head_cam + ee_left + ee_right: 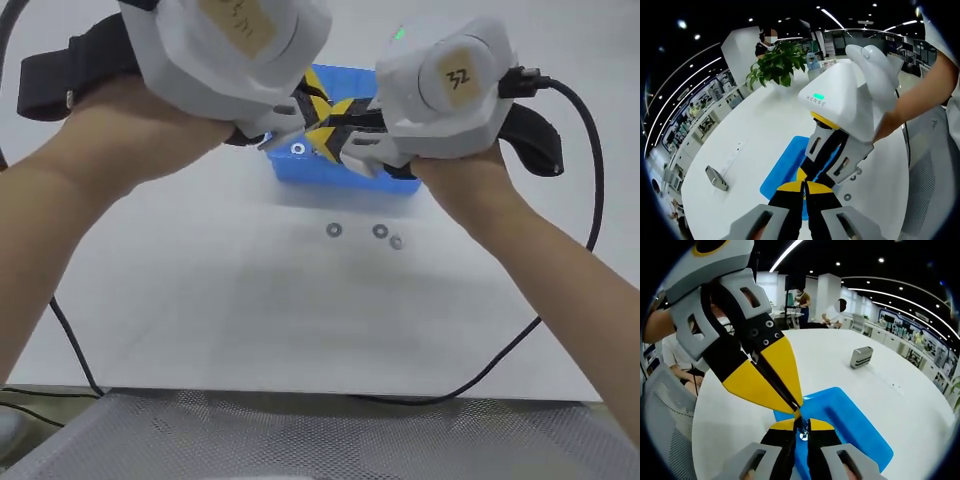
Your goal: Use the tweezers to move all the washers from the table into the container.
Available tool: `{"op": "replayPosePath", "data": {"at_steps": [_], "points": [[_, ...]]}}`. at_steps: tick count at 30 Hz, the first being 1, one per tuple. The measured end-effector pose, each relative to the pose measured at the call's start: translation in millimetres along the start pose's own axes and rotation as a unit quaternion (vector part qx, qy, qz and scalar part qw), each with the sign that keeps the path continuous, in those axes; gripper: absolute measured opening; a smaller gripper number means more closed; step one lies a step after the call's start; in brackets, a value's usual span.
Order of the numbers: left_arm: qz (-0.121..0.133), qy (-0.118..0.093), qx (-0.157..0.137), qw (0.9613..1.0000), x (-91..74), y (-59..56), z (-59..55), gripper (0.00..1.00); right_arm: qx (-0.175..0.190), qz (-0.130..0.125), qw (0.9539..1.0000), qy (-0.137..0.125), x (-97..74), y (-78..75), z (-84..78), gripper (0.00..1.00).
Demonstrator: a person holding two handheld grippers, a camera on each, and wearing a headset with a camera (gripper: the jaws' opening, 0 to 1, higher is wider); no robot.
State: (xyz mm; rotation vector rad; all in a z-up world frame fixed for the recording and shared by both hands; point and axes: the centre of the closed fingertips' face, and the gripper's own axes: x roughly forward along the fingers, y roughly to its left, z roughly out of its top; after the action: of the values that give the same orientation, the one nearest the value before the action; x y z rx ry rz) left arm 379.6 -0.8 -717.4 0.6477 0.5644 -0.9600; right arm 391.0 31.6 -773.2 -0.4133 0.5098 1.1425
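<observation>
Three washers lie on the white table in front of the blue container (330, 172): one (334, 230) to the left, two (380, 231) (397, 242) close together. Another washer (298, 149) lies inside the container. Both grippers hover over the container, jaw tips meeting. My left gripper (312, 100) is shut on thin dark tweezers (775, 382) that run between its yellow jaws. My right gripper (802, 426) is shut where the tweezers' tip ends, and a small washer (803, 436) shows right at that tip. The left gripper view shows the blue container (782, 172) below.
A black cable (560, 300) loops from the right gripper across the table's right side. A mesh chair back (300, 440) sits at the near edge. A small grey box (860, 356) stands far across the table. People sit beyond the table.
</observation>
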Motion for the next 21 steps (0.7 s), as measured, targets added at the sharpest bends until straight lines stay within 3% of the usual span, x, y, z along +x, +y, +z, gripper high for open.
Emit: {"op": "replayPosePath", "data": {"at_steps": [10, 21], "points": [[-0.004, -0.003, -0.001, 1.0000, -1.2, -3.4, 1.0, 0.00, 0.019, 0.001, 0.9998, -0.003, -1.6, 1.4, 0.5, 0.05], [0.000, -0.018, 0.005, 0.9998, -16.8, -9.3, 12.8, 0.00, -0.003, -0.019, 0.9997, -0.017, -14.8, 4.4, 10.4, 0.06]]}}
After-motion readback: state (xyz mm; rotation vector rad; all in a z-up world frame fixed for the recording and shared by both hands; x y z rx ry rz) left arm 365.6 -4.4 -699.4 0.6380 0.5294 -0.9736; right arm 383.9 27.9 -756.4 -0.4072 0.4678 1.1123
